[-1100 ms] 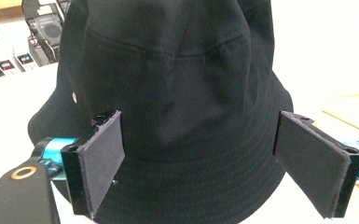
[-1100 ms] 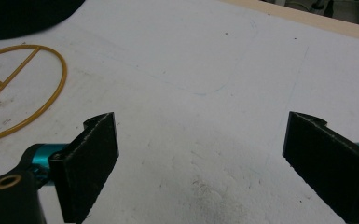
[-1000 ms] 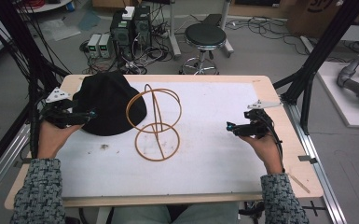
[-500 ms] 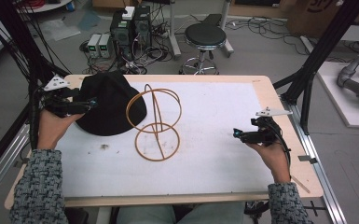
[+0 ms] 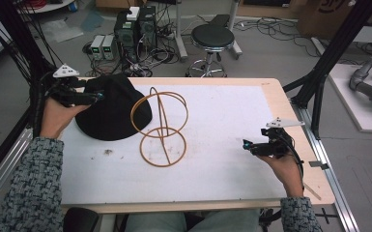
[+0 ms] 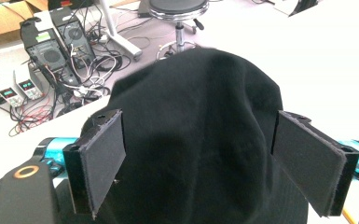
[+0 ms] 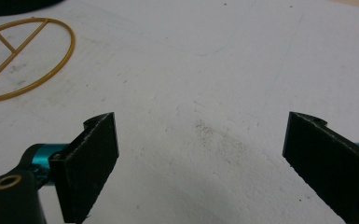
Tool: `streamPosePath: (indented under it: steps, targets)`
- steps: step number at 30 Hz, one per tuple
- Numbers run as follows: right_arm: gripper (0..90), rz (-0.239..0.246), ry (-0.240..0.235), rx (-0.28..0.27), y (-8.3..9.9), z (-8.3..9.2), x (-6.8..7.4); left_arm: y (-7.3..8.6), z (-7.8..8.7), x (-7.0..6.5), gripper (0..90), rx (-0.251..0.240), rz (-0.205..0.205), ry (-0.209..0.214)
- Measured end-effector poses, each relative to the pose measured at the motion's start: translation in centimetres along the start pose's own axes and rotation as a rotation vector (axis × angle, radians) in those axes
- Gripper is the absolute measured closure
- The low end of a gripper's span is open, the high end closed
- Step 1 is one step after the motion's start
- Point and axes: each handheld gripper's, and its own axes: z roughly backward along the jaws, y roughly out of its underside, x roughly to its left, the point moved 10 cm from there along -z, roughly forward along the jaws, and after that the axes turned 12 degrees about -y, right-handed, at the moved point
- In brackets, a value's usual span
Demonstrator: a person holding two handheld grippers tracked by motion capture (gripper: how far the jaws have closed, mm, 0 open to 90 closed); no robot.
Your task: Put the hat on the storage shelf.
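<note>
A black hat (image 5: 110,107) lies on the white table top at the far left. Beside it, to its right, stands a gold wire hat stand (image 5: 160,124) with a round base ring. My left gripper (image 5: 94,98) hovers at the hat's left side, open; in the left gripper view the hat (image 6: 200,135) sits between its wide-spread pads (image 6: 103,156). My right gripper (image 5: 246,144) rests low over the table near the right edge, open with nothing between its jaws. In the right gripper view, part of the stand's base ring (image 7: 51,65) lies at the upper left.
The table (image 5: 232,121) has a wooden rim and black frame posts at its corners. Behind it on the floor stand a black stool (image 5: 213,36), electronic boxes (image 5: 135,26) and tangled cables. A grey machine part (image 5: 369,89) lies at the far right.
My left gripper has risen and moved back along the hat's left side toward its far edge. My right gripper has drawn back toward the table's near right and lowered.
</note>
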Motion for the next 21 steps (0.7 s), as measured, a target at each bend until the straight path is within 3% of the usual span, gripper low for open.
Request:
streamPosePath:
  steps: [6,11,15,21]
  targets:
    - [10.1,-0.025,0.0,-0.015,0.6,0.3,-0.1,-1.5,-1.1,0.4,17.9,-0.002,-0.01,-0.01]
    - [10.1,-0.024,0.003,-0.026,0.9,0.7,-0.2,-2.5,-2.2,0.0,18.4,-0.03,-0.004,-0.001]
    - [10.1,-0.022,0.002,-0.024,1.0,0.8,-0.1,-2.6,-3.5,-0.5,18.5,-0.014,-0.002,0.002]
    - [10.1,-0.031,0.003,-0.018,1.4,0.9,-0.2,-3.6,-4.6,-0.4,18.7,-0.054,0.023,-0.02]
